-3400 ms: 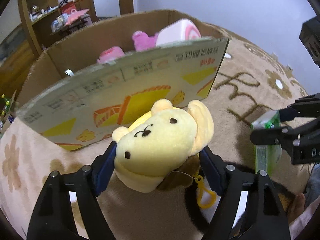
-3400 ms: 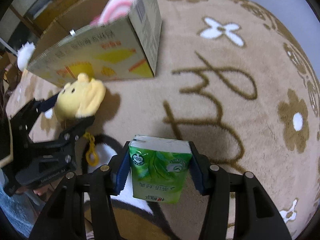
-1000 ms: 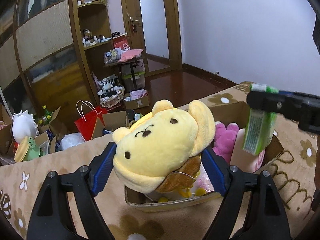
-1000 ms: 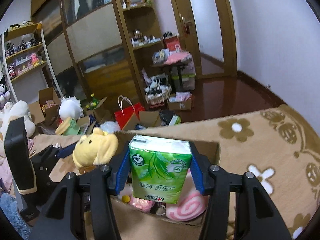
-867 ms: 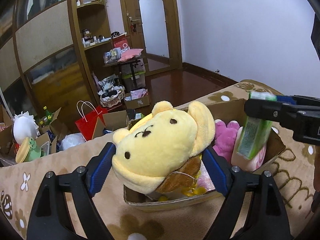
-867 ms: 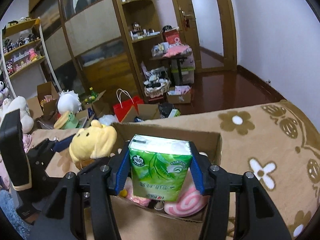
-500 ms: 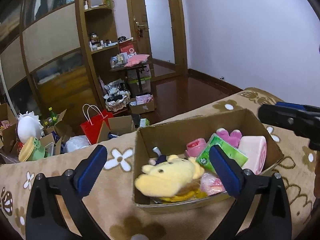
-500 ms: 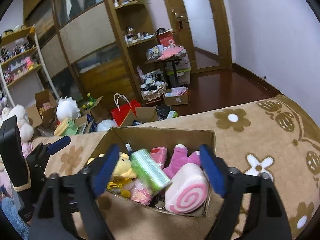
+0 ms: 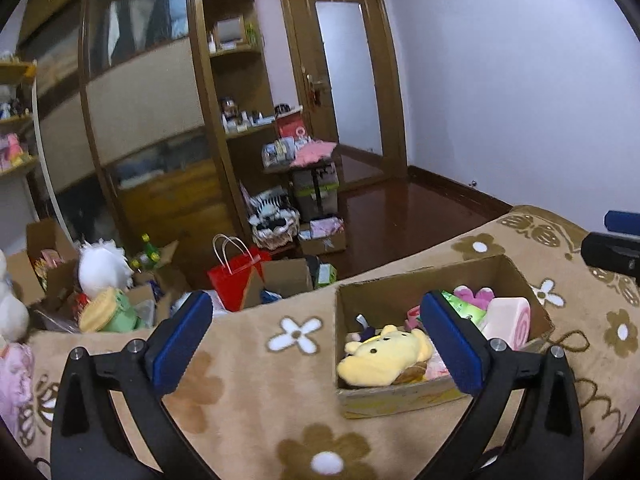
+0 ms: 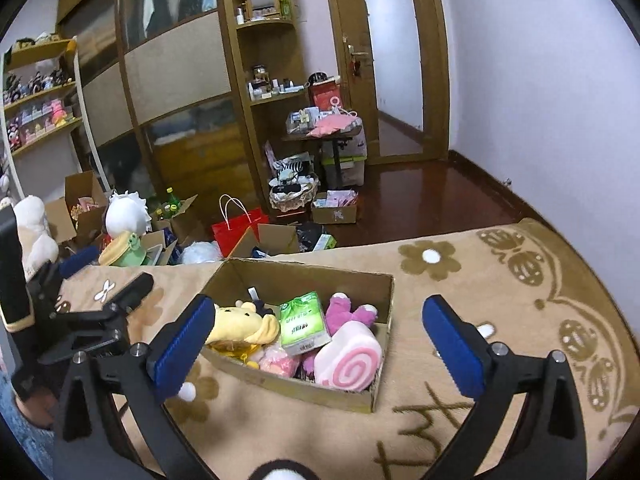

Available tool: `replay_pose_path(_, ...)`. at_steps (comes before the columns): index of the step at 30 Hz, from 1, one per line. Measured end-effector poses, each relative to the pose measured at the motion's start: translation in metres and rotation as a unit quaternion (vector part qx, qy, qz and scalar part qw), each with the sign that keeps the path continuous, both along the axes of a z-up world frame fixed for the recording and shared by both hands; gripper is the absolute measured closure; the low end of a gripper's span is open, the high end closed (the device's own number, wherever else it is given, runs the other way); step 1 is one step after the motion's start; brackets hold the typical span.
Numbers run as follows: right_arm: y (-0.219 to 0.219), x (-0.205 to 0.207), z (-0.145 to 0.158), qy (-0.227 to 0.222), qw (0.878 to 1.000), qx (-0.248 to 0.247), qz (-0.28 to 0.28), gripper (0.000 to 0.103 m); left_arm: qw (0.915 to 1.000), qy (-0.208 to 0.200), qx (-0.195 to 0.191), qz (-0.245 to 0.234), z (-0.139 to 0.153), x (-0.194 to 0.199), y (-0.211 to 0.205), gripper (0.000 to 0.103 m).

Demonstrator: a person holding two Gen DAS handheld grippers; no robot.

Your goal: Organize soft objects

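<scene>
An open cardboard box (image 9: 400, 284) (image 10: 304, 276) stands on the beige flowered blanket (image 9: 248, 384). Inside it lie a yellow plush bear (image 9: 380, 360) (image 10: 240, 326), a green tissue pack (image 10: 300, 322), a pink swirl roll plush (image 10: 348, 360) and a pink plush toy (image 10: 348, 312). My left gripper (image 9: 316, 332) hangs open above and in front of the box's left side, with nothing between its pads. My right gripper (image 10: 318, 336) is held over the box's near wall. Its jaws are opening and nothing is between them.
Past the blanket's far edge the floor holds a red paper bag (image 10: 236, 228), cardboard boxes (image 10: 80, 204), plush toys and bottles. Wooden shelving (image 10: 264, 80) and a door (image 10: 392, 64) stand behind. The blanket continues to the right of the box (image 10: 500, 280).
Both grippers let go: the yellow bear and the green tissue pack dropped into the box. Both grippers then opened wide and drew up and back from the box.
</scene>
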State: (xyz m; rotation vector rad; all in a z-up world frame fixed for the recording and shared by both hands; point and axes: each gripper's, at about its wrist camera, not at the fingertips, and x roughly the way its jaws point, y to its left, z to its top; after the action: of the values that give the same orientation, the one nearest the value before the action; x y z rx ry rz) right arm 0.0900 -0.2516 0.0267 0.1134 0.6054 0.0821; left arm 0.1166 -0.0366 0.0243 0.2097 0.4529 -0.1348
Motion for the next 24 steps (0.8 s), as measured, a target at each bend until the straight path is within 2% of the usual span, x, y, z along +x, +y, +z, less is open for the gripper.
replay_pose_path(4, 0.005, -0.025, 0.018, -0.015, 1.000, -0.004, -0.006, 0.000, 0.9999, -0.009, 0.000, -0.009, 0.020, -0.023, 0.005, 0.000)
replay_pose_path(9, 0.012, -0.064, 0.045, -0.052, 0.997, -0.026, -0.050, 0.000, 0.9988, -0.006, -0.044, -0.019, 0.041, -0.056, 0.020, 0.000)
replay_pose_path(14, 0.017, -0.096, 0.064, -0.065, 0.996, -0.023, -0.054, 0.000, 0.9987, -0.021, -0.043, -0.016, 0.058, -0.091, 0.027, 0.000)
replay_pose_path(17, 0.023, -0.114, 0.069, -0.071, 0.995, -0.039, -0.054, 0.000, 0.9985, -0.022, -0.046, -0.018, 0.062, -0.106, 0.032, 0.000)
replay_pose_path(24, 0.027, -0.147, 0.067, -0.087, 0.994, -0.027, -0.060, 0.000, 0.9983, -0.030, -0.047, -0.019, 0.058, -0.127, 0.037, 0.000)
